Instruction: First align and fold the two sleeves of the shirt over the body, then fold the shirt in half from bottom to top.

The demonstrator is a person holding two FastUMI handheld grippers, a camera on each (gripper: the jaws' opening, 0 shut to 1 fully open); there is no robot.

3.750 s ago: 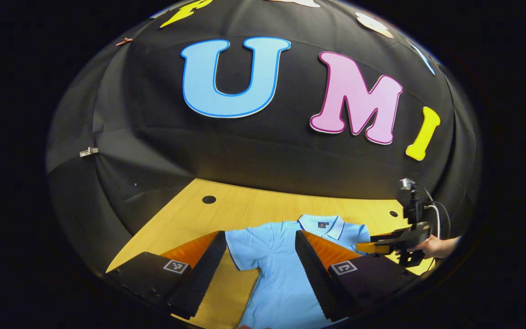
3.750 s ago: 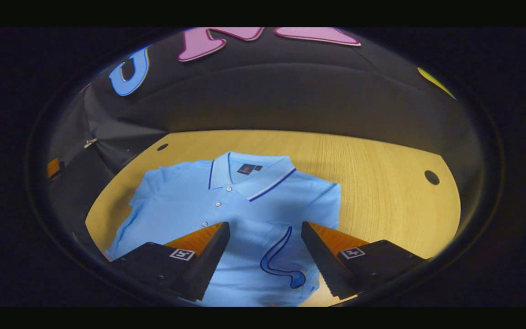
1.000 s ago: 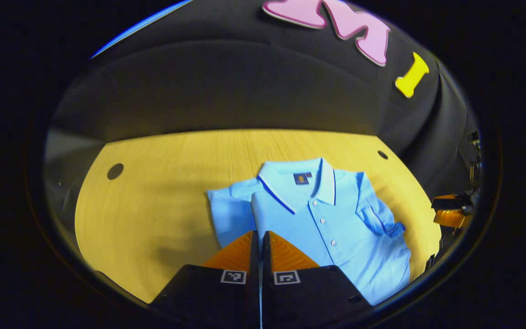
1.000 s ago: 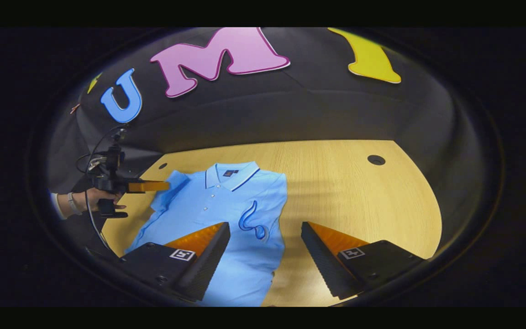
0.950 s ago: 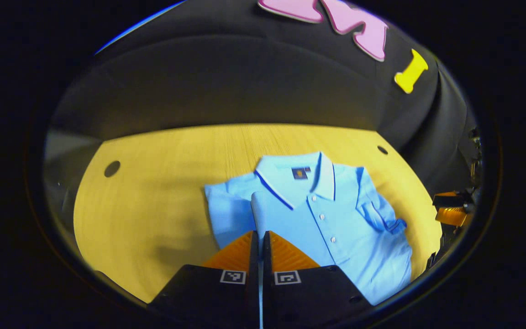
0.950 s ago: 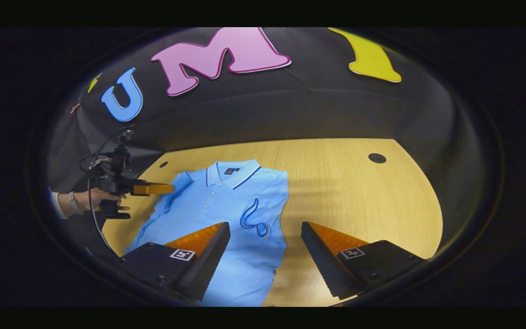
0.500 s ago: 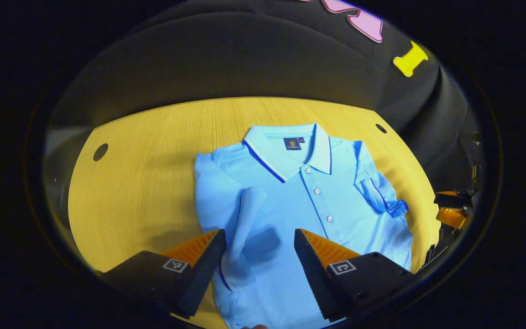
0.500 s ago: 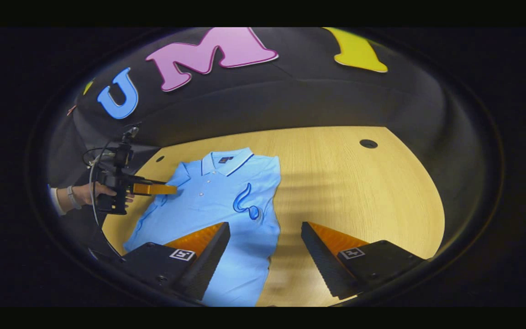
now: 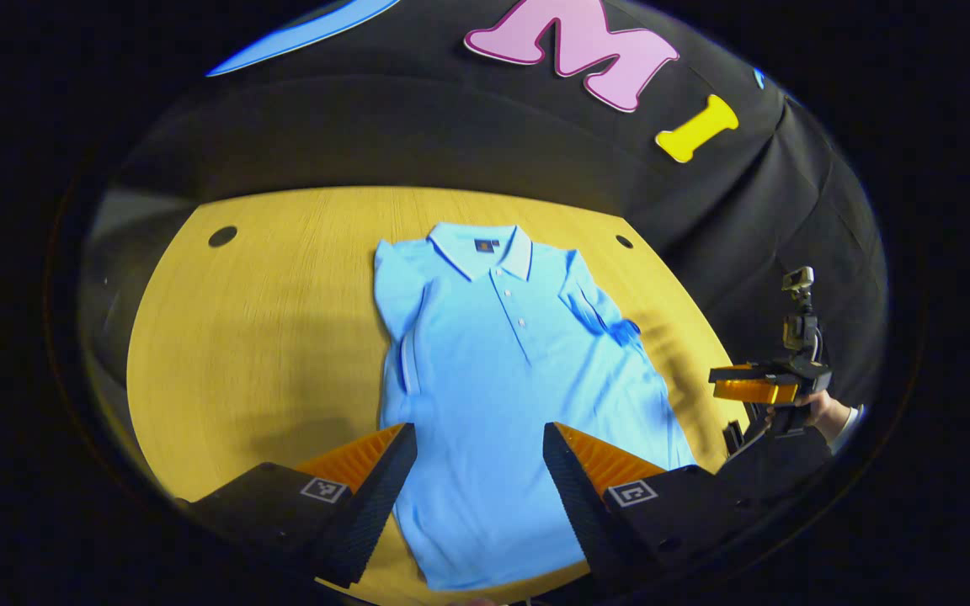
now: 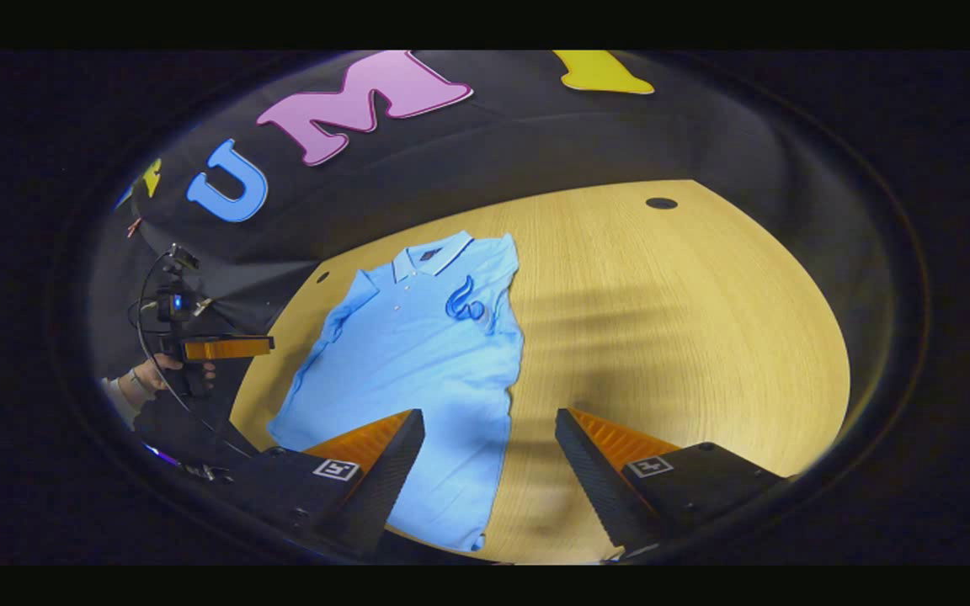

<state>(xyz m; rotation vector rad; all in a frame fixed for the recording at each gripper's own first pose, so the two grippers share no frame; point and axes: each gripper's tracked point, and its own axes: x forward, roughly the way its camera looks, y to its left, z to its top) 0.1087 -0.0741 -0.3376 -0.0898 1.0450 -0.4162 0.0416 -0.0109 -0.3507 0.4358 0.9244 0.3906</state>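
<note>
A light blue polo shirt [image 9: 502, 379] lies flat on the wooden table [image 9: 266, 337], collar at the far end, hem nearest me. Both sleeves lie folded onto the body: one flat along the shirt's side [image 9: 405, 353], the other bunched with its dark trim showing [image 9: 607, 318]. My left gripper [image 9: 478, 471] is open above the lower part of the shirt, nothing between its fingers. My right gripper [image 10: 489, 459] is open over the shirt's lower edge [image 10: 451, 505] and bare wood. A hand holds the right gripper [image 9: 756, 389] off the shirt's side; the left gripper [image 10: 228, 347] hovers beyond the opposite side.
The table has round cable holes near its far corners [image 9: 222, 236] [image 9: 624, 241] [image 10: 661, 203]. Black cloth walls [image 9: 451, 126] close in the table behind and at the sides. Bare wood [image 10: 687, 337] stretches beside the shirt. A cable [image 10: 152, 337] hangs from the left gripper.
The left gripper, shut on the sleeve a second ago, has opened and dropped it onto the body, then drawn back toward the hem. The right gripper stayed open and also pulled back.
</note>
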